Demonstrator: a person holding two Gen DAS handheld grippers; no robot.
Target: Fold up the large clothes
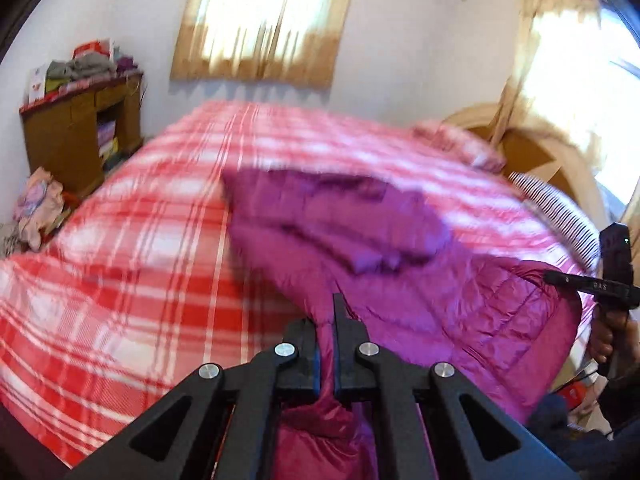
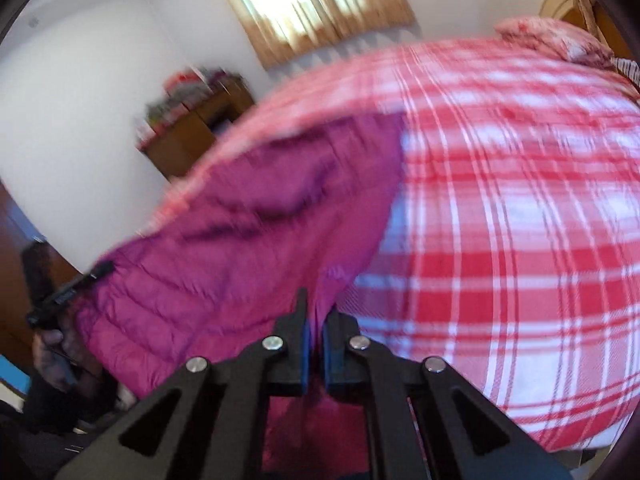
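Magenta quilted jacket on red, pink and white plaid

Clamped between the black fingers (image 1: 340, 320) of the left gripper (image 1: 327, 320), a magenta quilted jacket (image 1: 400, 280) is seen; beyond the fingers, a red, pink and white plaid bedspread (image 1: 140, 260) is shown, with tan curtains (image 1: 264, 20) and a brown wooden cabinet (image 1: 76, 136) farther off. Blue pads (image 2: 306, 356) line the black right gripper (image 2: 316, 320).

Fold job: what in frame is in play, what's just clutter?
In play: magenta puffer jacket, left tool and right tool both clamped on it.

Clutter: plaid bedspread, wooden cabinet, clothes stacked on it, floor pile.
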